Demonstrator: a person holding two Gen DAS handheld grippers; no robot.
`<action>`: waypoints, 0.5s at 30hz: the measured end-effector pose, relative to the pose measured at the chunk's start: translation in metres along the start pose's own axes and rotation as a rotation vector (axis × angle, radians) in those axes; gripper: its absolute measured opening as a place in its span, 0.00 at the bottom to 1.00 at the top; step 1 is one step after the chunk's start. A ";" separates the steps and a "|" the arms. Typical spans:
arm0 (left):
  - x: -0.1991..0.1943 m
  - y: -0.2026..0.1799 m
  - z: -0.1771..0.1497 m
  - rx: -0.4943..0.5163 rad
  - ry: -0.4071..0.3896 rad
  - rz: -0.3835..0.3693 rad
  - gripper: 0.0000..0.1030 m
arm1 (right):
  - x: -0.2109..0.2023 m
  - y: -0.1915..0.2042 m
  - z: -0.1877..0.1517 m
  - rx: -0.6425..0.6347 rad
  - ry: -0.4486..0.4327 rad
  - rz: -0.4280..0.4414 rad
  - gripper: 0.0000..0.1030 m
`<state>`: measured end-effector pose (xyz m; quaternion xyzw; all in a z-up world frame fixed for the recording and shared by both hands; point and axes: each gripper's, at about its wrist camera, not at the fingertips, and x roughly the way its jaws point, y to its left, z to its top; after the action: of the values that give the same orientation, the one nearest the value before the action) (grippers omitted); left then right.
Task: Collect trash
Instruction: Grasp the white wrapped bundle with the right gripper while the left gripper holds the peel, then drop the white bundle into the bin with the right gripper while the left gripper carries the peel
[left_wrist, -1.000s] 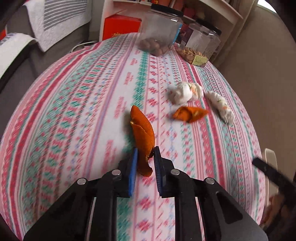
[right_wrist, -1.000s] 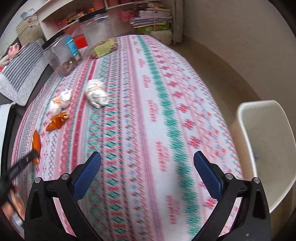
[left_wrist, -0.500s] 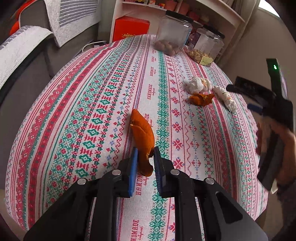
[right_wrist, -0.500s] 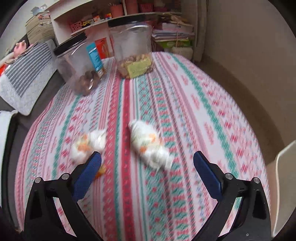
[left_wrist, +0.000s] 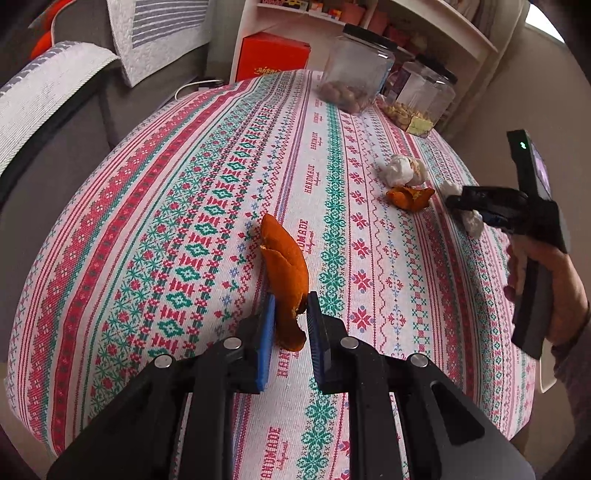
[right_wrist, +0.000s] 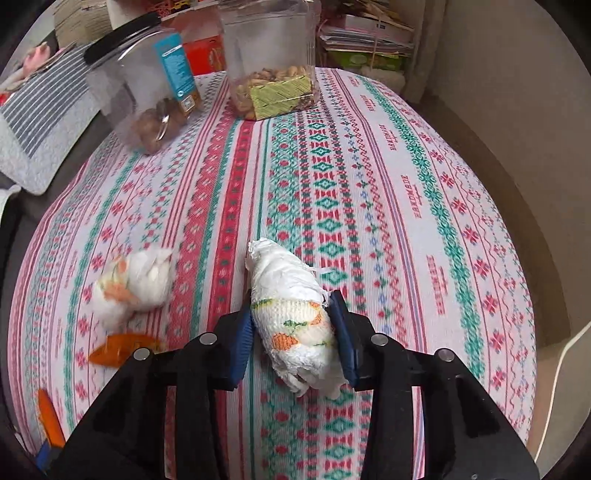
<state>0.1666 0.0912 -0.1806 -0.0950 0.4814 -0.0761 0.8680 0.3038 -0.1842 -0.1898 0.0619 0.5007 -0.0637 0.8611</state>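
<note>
My left gripper (left_wrist: 290, 314) is shut on a long orange peel (left_wrist: 286, 269) and holds it above the striped tablecloth (left_wrist: 184, 206). My right gripper (right_wrist: 291, 321) is closed around a crumpled white paper towel with an orange print (right_wrist: 291, 306), both pads touching it on the table. A second crumpled towel (right_wrist: 133, 280) and a smaller orange peel (right_wrist: 118, 349) lie to its left; both also show in the left wrist view, the towel (left_wrist: 404, 170) and the peel (left_wrist: 410, 195). The right gripper shows in the left wrist view (left_wrist: 480, 205).
Two clear plastic jars with black lids stand at the far end, one with brown nuts (right_wrist: 151, 96) and one with mixed nuts (right_wrist: 271, 62). A white bin's rim (right_wrist: 561, 369) shows at the right, off the table. Shelves and a sofa lie beyond.
My right gripper moved forward to the printed paper towel and closed from wide open onto it. My left gripper kept hold of the long peel and rose a little.
</note>
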 end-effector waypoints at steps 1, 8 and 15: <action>-0.001 0.000 -0.001 -0.004 -0.001 0.003 0.17 | -0.004 -0.002 -0.006 0.005 -0.001 0.011 0.36; -0.011 -0.004 -0.012 -0.023 0.003 0.008 0.17 | -0.050 -0.022 -0.068 0.060 -0.034 0.064 0.36; -0.028 -0.024 -0.021 0.008 -0.016 0.009 0.17 | -0.098 -0.057 -0.108 0.142 -0.092 0.096 0.36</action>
<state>0.1326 0.0725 -0.1626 -0.0899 0.4744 -0.0735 0.8726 0.1537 -0.2175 -0.1599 0.1439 0.4512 -0.0606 0.8786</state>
